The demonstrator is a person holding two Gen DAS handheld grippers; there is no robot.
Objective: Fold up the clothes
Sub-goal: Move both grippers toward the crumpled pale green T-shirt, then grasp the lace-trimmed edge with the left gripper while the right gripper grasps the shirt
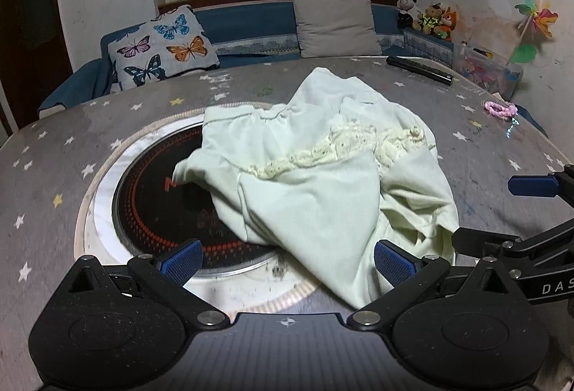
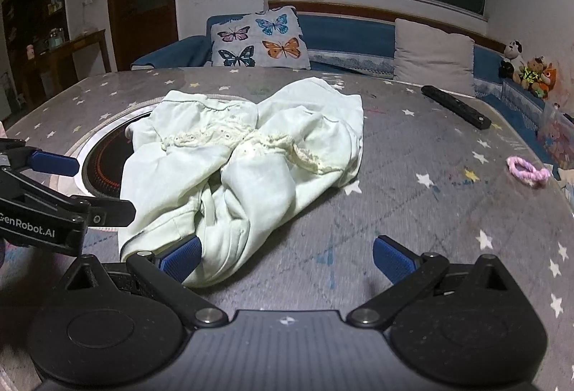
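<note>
We had both wrist cams low over the table (image 1: 71,147), facing the window wall. Left cam sat close above the round cooktop (image 1: 150,204); right cam sat further right, over bare tabletop. Both shared the pale garment (image 1: 323,175), butterfly pillow (image 2: 260,37) and remote (image 2: 455,106).

Remote control (image 2: 455,107), pink scrunchie (image 2: 528,171), butterfly pillow (image 2: 260,38)

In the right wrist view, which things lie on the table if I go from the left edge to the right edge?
Left gripper → round black cooktop set in the table → pale green garment, crumpled → black remote control → pink hair tie.
</note>
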